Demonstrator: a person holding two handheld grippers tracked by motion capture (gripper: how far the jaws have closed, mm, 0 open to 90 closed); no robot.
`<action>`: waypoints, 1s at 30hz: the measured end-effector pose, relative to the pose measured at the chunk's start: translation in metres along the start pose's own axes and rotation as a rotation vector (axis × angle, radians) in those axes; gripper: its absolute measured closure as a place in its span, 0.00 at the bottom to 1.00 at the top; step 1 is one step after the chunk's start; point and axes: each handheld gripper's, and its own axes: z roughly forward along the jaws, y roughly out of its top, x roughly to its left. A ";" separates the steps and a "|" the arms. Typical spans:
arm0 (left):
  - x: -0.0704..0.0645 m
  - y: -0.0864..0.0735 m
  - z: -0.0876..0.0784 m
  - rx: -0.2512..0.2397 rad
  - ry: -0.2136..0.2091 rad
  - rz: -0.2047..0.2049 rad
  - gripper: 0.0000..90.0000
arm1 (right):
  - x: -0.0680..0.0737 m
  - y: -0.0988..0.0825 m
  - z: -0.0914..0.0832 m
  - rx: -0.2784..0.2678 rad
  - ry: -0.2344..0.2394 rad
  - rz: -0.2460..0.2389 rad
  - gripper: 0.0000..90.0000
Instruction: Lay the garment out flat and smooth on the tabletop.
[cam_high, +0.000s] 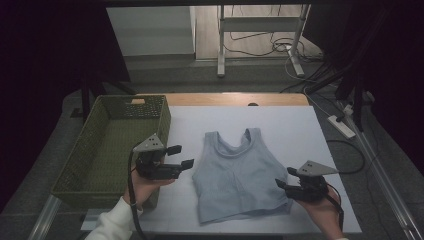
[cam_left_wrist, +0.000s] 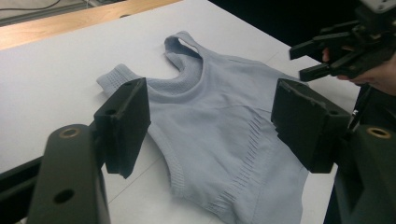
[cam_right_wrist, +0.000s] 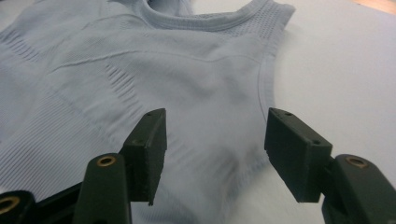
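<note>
Plainly: pale-blue top (cam_high: 239, 175) on table (cam_high: 300, 130), unlabelled.

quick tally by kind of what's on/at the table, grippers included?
Garments: 1, light blue tank top
Baskets: 1, green woven basket
Grippers: 2, left gripper and right gripper, both with jaws open
Total: 4

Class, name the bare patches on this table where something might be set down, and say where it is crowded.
Free: the white tabletop beyond the pale blue knitted tank top, and the strip to its right. The green woven basket looks empty too. Crowded: both sides of the top near its hem.
</note>
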 end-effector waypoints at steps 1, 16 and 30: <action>0.000 0.000 0.000 0.000 0.001 0.001 0.32 | 0.000 0.002 0.004 0.004 0.002 -0.004 0.43; -0.002 0.003 -0.004 -0.013 -0.007 0.009 0.32 | -0.002 0.045 0.058 0.046 0.004 -0.034 0.41; -0.002 0.003 -0.001 -0.008 -0.012 0.010 0.32 | -0.033 0.050 0.089 0.109 -0.044 -0.003 0.40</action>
